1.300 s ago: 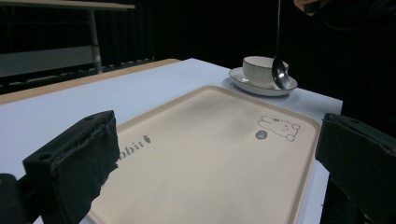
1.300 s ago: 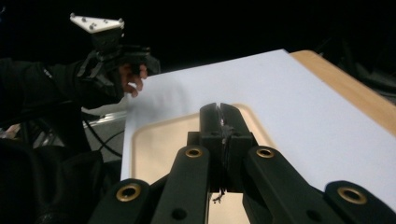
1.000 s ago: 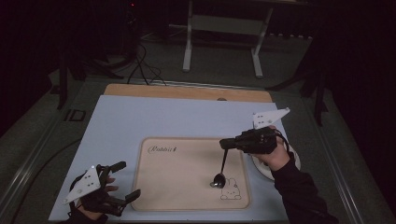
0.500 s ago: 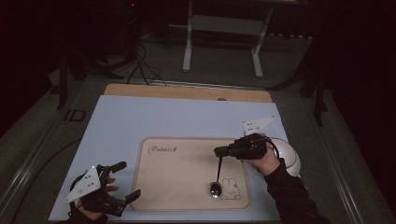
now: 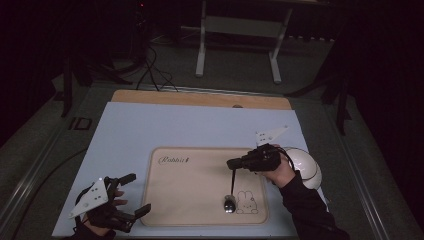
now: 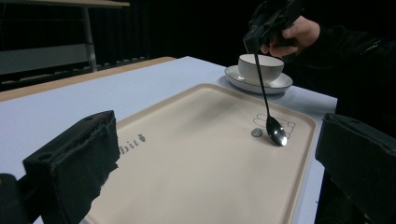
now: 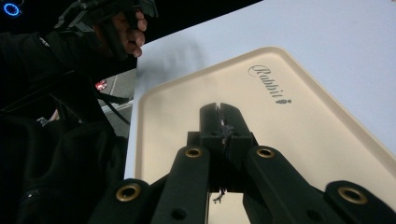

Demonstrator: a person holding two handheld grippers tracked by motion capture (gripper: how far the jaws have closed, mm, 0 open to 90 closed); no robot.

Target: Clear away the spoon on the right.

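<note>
Hanging from the right tongs (image 5: 234,163), the spoon (image 5: 231,191) touches the tray (image 5: 190,200).

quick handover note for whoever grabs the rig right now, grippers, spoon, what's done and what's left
Right hand-held gripper: shut on the spoon handle, spoon hanging almost upright, bowl tip touching the tray by the rabbit drawing.
Left hand-held gripper: open, holding nothing, at the tray's near left corner.
Cup on its saucer sits right of the tray.
Done: spoon gripped.
Left: probably lay it down or move it to the cup.

Cup (image 6: 260,68) on saucer (image 6: 258,84), right of tray (image 5: 200,190).
</note>
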